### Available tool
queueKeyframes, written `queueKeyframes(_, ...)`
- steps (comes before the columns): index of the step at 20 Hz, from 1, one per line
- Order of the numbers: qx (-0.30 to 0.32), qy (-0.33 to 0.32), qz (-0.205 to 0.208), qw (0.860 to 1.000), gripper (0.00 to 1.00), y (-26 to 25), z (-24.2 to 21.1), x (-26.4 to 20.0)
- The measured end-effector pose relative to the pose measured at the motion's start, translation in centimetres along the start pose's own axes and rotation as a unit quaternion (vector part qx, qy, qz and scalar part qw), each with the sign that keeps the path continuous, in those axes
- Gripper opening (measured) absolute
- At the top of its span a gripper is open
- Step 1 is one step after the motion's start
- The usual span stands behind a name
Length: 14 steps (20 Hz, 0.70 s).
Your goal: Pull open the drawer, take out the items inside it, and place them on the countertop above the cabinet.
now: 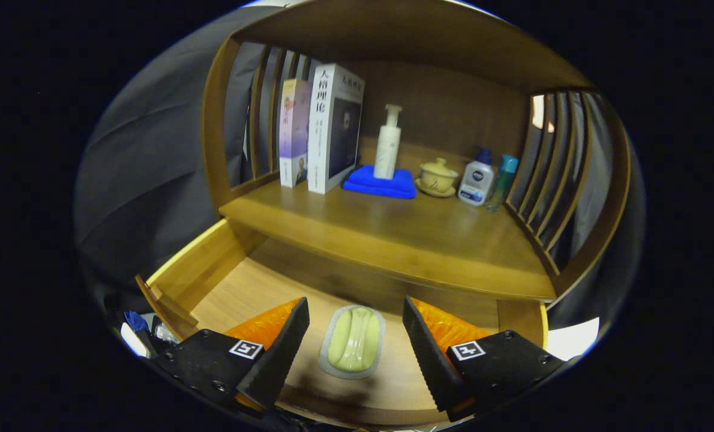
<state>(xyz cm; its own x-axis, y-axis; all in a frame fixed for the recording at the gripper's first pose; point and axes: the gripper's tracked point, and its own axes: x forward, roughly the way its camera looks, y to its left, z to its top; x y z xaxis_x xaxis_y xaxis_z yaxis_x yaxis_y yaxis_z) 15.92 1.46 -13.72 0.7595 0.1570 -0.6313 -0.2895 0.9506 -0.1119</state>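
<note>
Hand-held gripper (355, 312) wide open and empty above the pulled-out drawer (201, 273), soap dish (353, 341) between its fingers.

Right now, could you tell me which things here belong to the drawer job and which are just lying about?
Job: open drawer; soap dish between the open gripper fingers; countertop.

Lying about: books, pump bottle, blue cloth, lidded cup, two small bottles.

Title "人格理论" on white book (333, 129) spine

Claw-mounted fisheye — close above the open drawer (225, 288), facing the countertop (393, 234).
</note>
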Motion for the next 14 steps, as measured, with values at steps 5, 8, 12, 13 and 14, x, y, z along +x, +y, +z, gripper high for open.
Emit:
queueKeyframes(5, 0.042, 0.114, 0.028, 0.992, 0.98, 0.2, -3.6, 3.4)
queueKeyframes(8, 0.054, 0.17, 0.045, 0.983, 0.9, 0.2, -5.0, 4.7)
queueKeyframes(12, 0.042, 0.222, 0.043, 0.973, 0.66, 0.2, -7.0, 5.2)
queueKeyframes(13, 0.043, 0.22, 0.046, 0.973, 0.65, 0.4, -7.0, 5.2)
queueKeyframes(14, 0.048, 0.216, 0.048, 0.974, 0.67, 0.4, -6.7, 5.0)
